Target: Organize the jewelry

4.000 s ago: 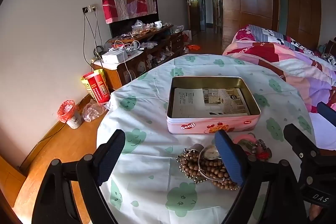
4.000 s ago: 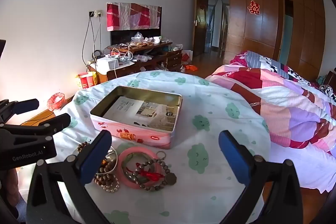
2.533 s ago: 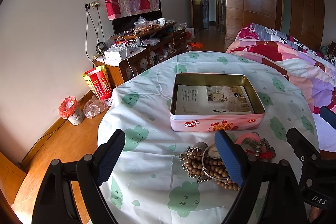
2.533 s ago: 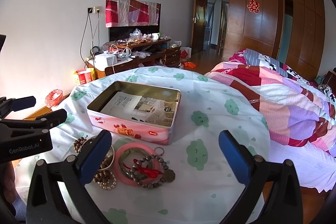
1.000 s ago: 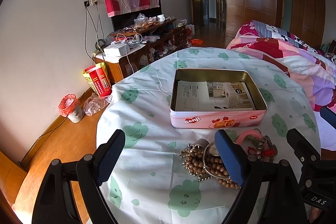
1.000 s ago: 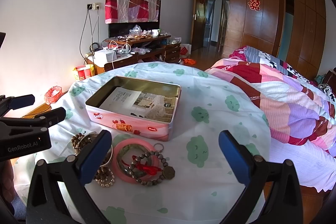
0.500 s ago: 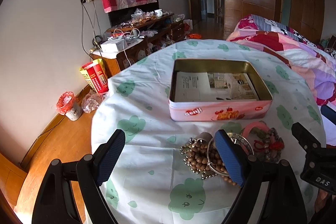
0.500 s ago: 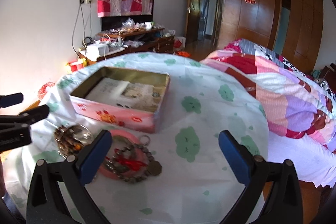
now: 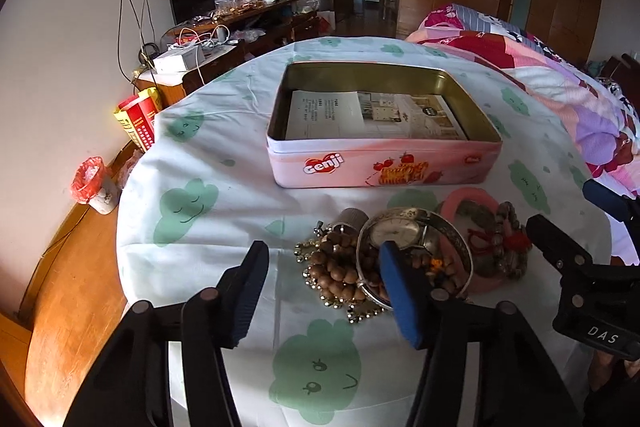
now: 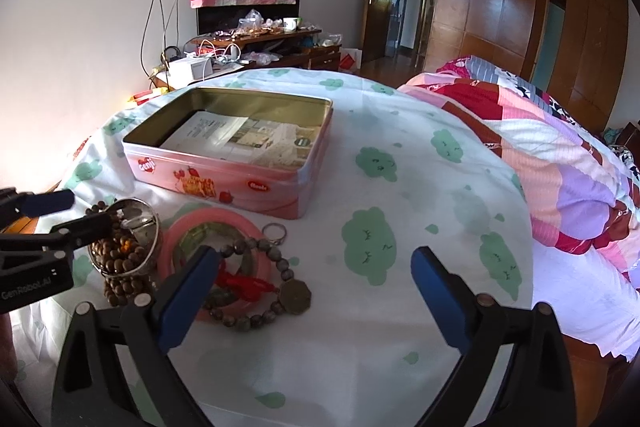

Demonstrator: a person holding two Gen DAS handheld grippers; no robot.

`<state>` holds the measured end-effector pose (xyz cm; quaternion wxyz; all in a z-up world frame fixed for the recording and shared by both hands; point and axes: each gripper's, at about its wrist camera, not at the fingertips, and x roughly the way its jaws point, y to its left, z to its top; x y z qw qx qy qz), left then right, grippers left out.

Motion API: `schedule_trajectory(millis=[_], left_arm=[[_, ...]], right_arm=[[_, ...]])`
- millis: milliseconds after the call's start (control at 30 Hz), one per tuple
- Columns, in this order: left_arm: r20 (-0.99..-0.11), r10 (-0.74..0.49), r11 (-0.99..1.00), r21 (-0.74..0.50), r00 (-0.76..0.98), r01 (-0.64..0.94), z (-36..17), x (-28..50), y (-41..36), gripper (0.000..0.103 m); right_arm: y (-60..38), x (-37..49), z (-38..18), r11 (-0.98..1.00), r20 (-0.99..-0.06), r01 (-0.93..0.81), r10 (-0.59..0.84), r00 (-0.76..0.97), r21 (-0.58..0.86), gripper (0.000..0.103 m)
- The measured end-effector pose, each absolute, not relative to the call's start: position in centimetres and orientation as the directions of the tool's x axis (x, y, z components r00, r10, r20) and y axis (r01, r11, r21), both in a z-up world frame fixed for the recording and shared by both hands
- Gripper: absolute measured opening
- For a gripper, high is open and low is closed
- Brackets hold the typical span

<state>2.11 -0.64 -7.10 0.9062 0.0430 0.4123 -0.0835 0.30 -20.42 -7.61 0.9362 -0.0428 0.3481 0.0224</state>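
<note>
The jewelry lies in a loose heap on the tablecloth [image 9: 192, 211], just ahead of both claws. A string of brown wooden beads [image 9: 332, 267] sits between the left gripper's [image 9: 320, 263] fingers, toward the right one, with a silver bangle [image 9: 452, 231] and a wristwatch [image 9: 394, 231] behind and partly hidden by that right finger. The left jaws have just been closing, yet the pads stand apart from the beads and nothing is gripped.

Right of that claw, a pink ring [image 10: 208, 219] rests on the cloth with a dark bead bracelet [image 10: 276, 259] carrying a red tassel [image 10: 244, 283] and a bronze coin charm [image 10: 295, 294] lying over it. These sit at the left finger of the right gripper [image 10: 316, 271], whose jaws gape wide over bare cloth, holding nothing.

Beyond the heap, farther from both claws, stands the open pink tin [image 9: 384, 167], a printed leaflet [image 9: 372, 115] flat on its bottom. A quilted bed [image 10: 560, 147] lies off to the right of the table.
</note>
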Motion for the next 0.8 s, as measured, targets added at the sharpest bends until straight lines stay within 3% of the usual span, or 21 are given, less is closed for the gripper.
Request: schedule_trajectory(millis=[67,100,133,267,433,800], left_arm=[[-0.755,-0.137,0.98,-0.007,0.641,0.2,-7.1,2.0,-0.7,0.048],[-0.758,-0.161,0.976,-0.026,0.633,0.217,-7.2,2.0,-0.8,0.035],[-0.761,-0.172,0.973,-0.032,0.625,0.228,-7.2,2.1,-1.0,0.031],[-0.764,-0.176,0.971,-0.032,0.621,0.236,-7.1,2.0,-1.0,0.028],[-0.756,-0.173,0.971,-0.024,0.631,0.237,-6.8,2.0,-0.8,0.008],[-0.705,-0.194,0.972,-0.045,0.682,0.23,-4.3,1.7,0.3,0.008]], right_arm=[[-20.4,0.2,-7.6,0.995,-0.654,-0.071,0.011,0.757,-0.065,0.099],[-20.4,0.3,-7.7,0.995,-0.654,-0.072,0.012,0.757,-0.065,0.099],[-20.3,0.3,-7.7,0.995,-0.654,-0.073,0.013,0.756,-0.065,0.099],[-20.1,0.2,-7.7,0.995,-0.653,-0.077,0.013,0.757,-0.07,0.099],[-19.9,0.5,-7.6,0.994,-0.653,-0.081,0.015,0.758,-0.071,0.099],[-19.8,0.6,-7.7,0.995,-0.655,-0.079,0.018,0.755,-0.064,0.099]])
